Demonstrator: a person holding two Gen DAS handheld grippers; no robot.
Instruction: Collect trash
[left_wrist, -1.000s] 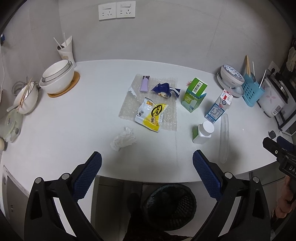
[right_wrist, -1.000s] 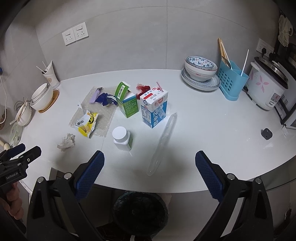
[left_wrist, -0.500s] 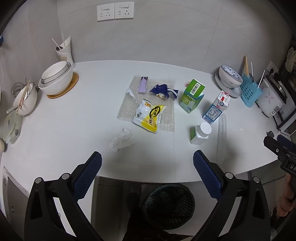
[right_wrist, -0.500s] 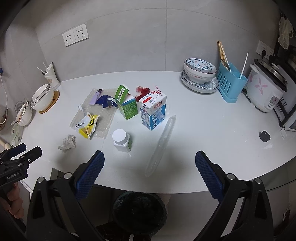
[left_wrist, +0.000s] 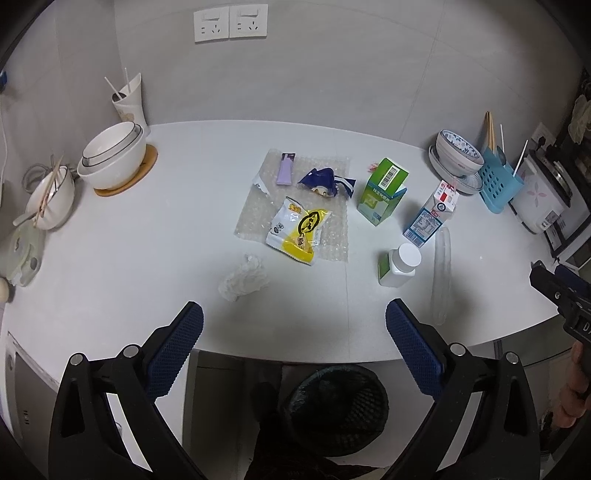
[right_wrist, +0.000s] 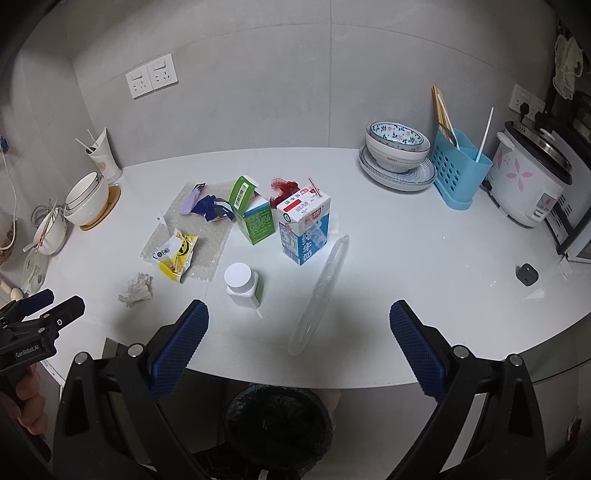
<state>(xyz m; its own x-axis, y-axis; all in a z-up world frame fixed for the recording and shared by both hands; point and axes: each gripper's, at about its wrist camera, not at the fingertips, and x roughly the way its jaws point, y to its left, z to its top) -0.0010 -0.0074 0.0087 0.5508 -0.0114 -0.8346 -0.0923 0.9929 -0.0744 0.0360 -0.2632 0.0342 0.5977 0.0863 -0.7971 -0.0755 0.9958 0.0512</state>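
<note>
Trash lies mid-counter: a crumpled tissue (left_wrist: 243, 278) (right_wrist: 136, 290), a yellow snack wrapper (left_wrist: 299, 230) (right_wrist: 176, 253) on bubble wrap (left_wrist: 258, 206), a blue wrapper (left_wrist: 327, 181), a purple lighter (left_wrist: 286, 168), a green carton (left_wrist: 384, 192) (right_wrist: 253, 212), a milk carton (left_wrist: 432, 214) (right_wrist: 304, 225), a white pill bottle (left_wrist: 400, 266) (right_wrist: 243, 286) and a clear plastic tube (left_wrist: 441, 275) (right_wrist: 321, 291). A black bin (left_wrist: 338, 406) (right_wrist: 279, 424) stands below the counter edge. My left gripper (left_wrist: 293, 349) and right gripper (right_wrist: 299, 341) hang open and empty near the front edge.
Stacked white bowls (left_wrist: 114, 155) on a wooden coaster, a cup with straws (left_wrist: 129, 101) and a bowl with chopsticks (left_wrist: 50, 197) sit at the left. A patterned bowl on plates (right_wrist: 397, 149), a blue utensil caddy (right_wrist: 458, 170) and a rice cooker (right_wrist: 532, 177) stand at the right.
Both grippers have drawn back and risen slightly, so the counter items look a bit smaller and farther. Nothing on the counter moved; both stay open.
</note>
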